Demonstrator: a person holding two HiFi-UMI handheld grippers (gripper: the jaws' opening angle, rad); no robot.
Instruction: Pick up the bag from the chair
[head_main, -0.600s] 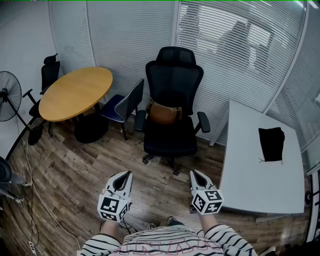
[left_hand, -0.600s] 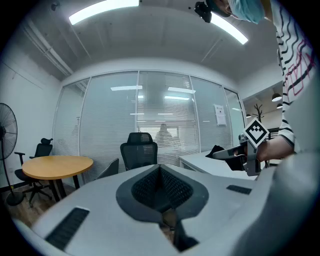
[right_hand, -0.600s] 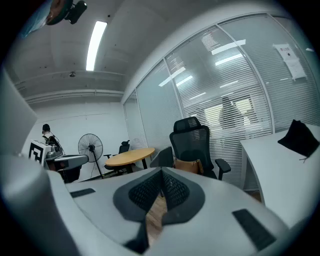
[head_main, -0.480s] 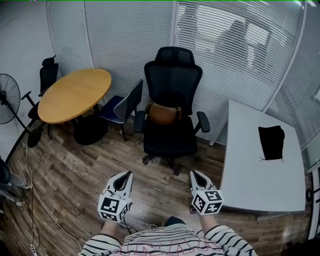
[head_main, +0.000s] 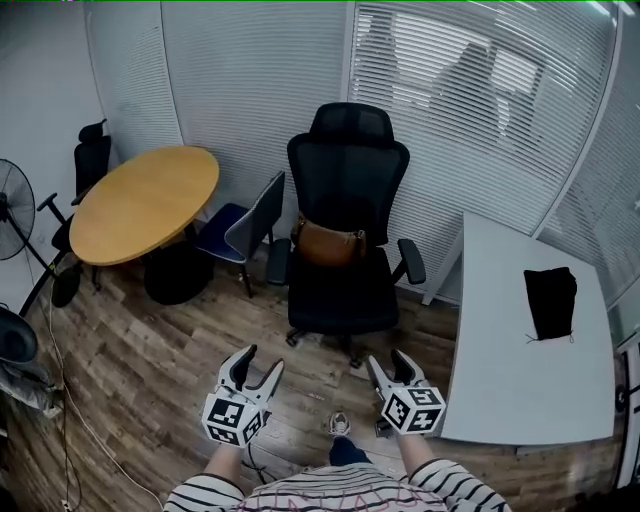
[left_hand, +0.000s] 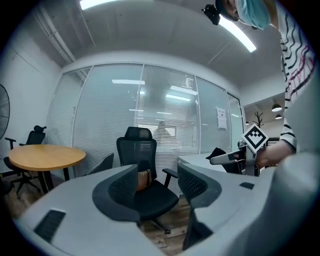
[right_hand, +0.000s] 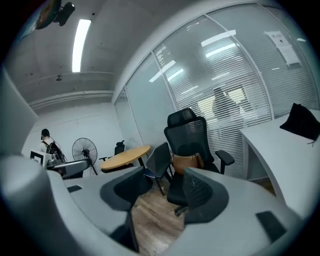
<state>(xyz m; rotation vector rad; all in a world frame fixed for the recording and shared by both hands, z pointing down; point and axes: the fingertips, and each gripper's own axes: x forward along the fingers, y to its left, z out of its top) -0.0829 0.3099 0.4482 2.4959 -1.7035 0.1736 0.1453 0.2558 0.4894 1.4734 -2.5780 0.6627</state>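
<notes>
Two hand-held grippers, left (head_main: 260, 362) and right (head_main: 388, 360), are shown, each with jaws apart and nothing between them, held well short of the chair (head_main: 340, 295). The brown bag (head_main: 328, 242) rests at the rear of the chair's seat, against the backrest, its long axis running side to side. It lies straight ahead, roughly midway between both grippers; neither is clearly nearer. A forward reach seems required next.

Three chairs (head_main: 347, 200) (head_main: 240, 225) (head_main: 88, 160), two tables (head_main: 145, 203) (head_main: 500, 340), two tongs (head_main: 261, 360) (head_main: 387, 359), one brown bag (head_main: 328, 243)
</notes>
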